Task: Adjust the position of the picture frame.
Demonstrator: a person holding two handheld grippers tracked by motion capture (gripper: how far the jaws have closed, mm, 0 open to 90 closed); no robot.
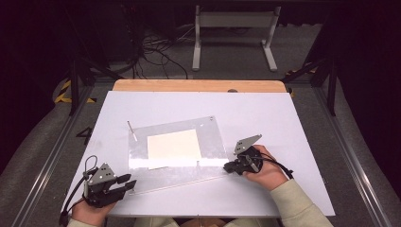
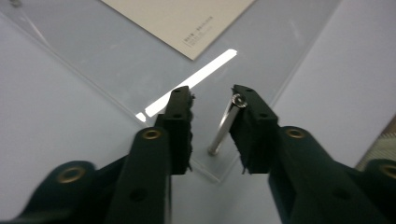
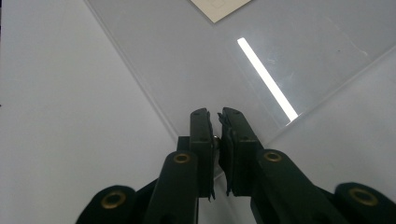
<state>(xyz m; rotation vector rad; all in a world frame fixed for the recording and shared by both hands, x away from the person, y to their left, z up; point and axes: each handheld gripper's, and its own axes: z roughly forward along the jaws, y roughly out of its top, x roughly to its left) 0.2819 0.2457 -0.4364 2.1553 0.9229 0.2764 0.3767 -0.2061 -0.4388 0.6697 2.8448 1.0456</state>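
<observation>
Light falls from overhead onto the white counter, which is bright and evenly lit, while the floor and room behind sink into near black. A strip of glare lies on the clear acrylic sheet, sharp in both gripper views. There the close black jaws are blurred and dark, and shadows stay faint.
</observation>
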